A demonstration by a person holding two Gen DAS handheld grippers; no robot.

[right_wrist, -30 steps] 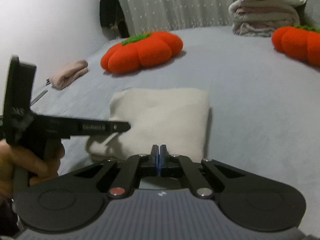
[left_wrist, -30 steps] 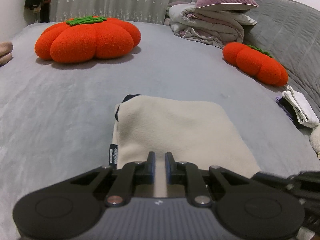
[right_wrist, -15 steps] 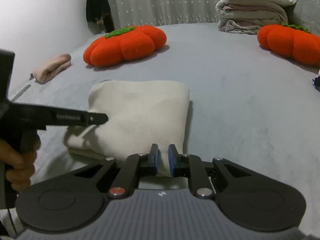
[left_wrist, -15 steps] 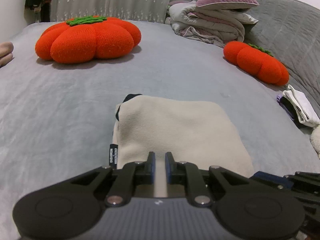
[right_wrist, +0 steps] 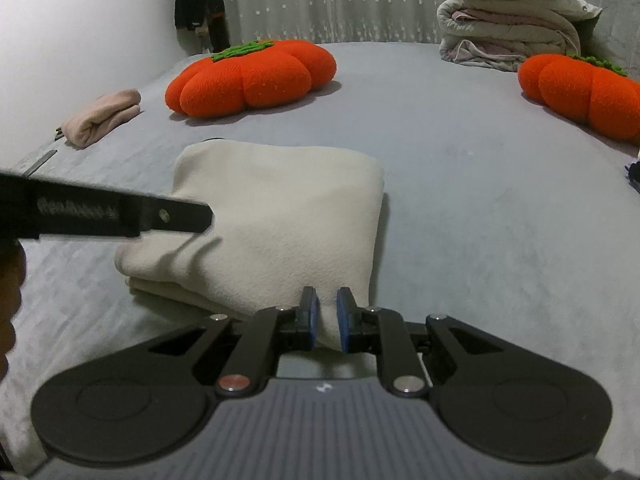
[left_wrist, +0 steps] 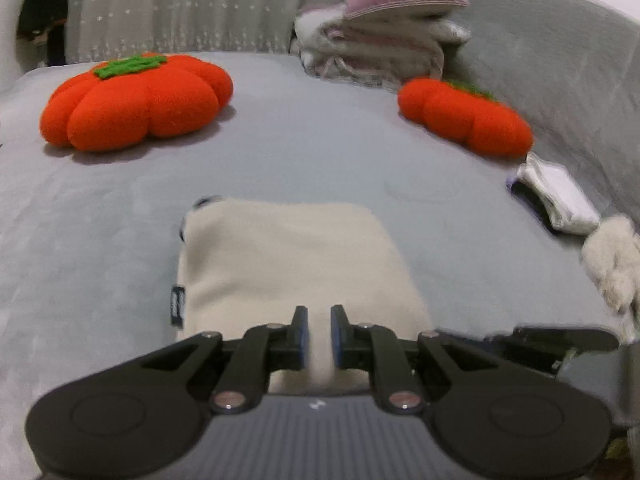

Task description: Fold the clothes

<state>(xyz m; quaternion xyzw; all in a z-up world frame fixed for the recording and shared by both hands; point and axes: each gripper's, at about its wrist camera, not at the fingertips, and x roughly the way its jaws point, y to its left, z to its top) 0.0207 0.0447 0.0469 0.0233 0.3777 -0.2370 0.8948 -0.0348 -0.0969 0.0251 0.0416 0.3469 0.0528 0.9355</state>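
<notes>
A folded cream fleece garment [left_wrist: 296, 264] lies flat on the grey bed; it also shows in the right wrist view [right_wrist: 276, 220]. My left gripper [left_wrist: 319, 326] is open with a narrow gap, its fingers over the garment's near edge. My right gripper [right_wrist: 327, 314] is open a little, its blue pads on either side of the garment's near right corner. Whether the pads touch the cloth I cannot tell. The left gripper's finger [right_wrist: 168, 216] shows from the side over the garment's left part.
A large orange pumpkin cushion [left_wrist: 136, 100] sits at the back left and a smaller one [left_wrist: 468, 116] at the right. Folded bedding with a purple pillow [left_wrist: 384, 40] is at the back. Folded white clothes [left_wrist: 556, 196] lie at the right, a pink roll [right_wrist: 104, 116] at the left.
My right gripper went from shut to slightly open and moved to the garment's right corner. My left gripper opened slightly and drew back a little. The garment stayed put.
</notes>
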